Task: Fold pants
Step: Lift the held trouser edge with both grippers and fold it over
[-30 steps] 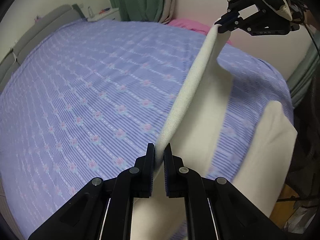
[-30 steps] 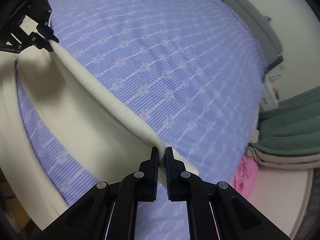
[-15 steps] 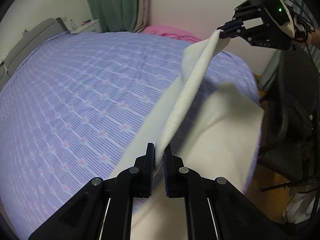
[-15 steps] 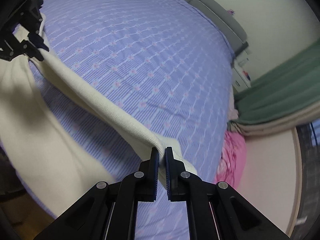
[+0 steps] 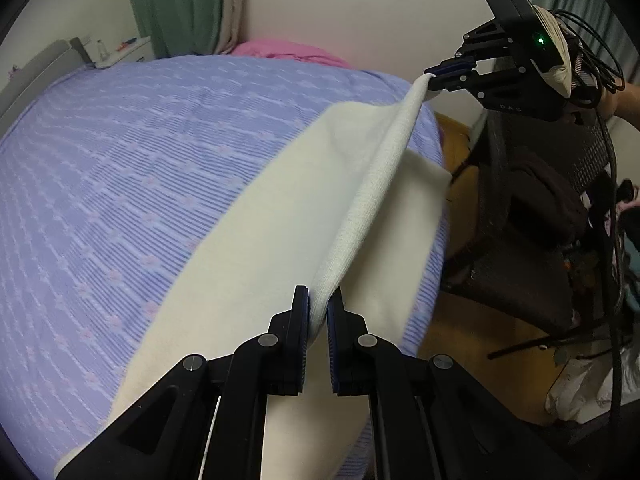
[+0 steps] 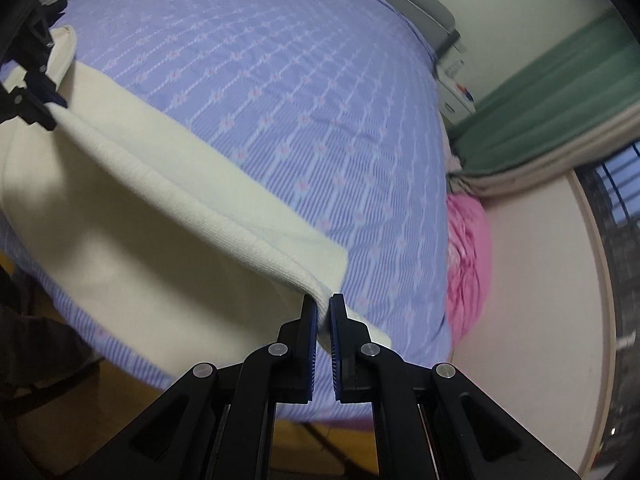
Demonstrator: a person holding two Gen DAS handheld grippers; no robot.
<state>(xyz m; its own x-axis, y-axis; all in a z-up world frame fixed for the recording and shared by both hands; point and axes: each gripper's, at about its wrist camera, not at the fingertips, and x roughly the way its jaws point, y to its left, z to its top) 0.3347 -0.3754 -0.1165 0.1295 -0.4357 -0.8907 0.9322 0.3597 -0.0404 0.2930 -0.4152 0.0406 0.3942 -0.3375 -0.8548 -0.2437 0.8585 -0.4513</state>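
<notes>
Cream knit pants (image 5: 280, 216) lie along the near edge of a bed, with one long edge held up taut between both grippers. My left gripper (image 5: 318, 312) is shut on one end of that edge. My right gripper (image 6: 323, 312) is shut on the other end; it also shows at the upper right of the left wrist view (image 5: 434, 76). The pants (image 6: 132, 208) drape down on both sides of the raised edge, partly over the bed's side. The left gripper (image 6: 48, 108) shows at the left edge of the right wrist view.
The bed has a lilac flowered cover (image 5: 132, 152). A pink blanket (image 6: 470, 256) lies at its far corner by green curtains (image 6: 560, 92). A dark wicker chair (image 5: 532, 248) with clothes stands beside the bed on a wooden floor. A nightstand (image 5: 124, 50) is by the headboard.
Both grippers have carried the held edge back toward the bed's near side. More of the pants now lies flat on the cover, and the chair and floor have come into view.
</notes>
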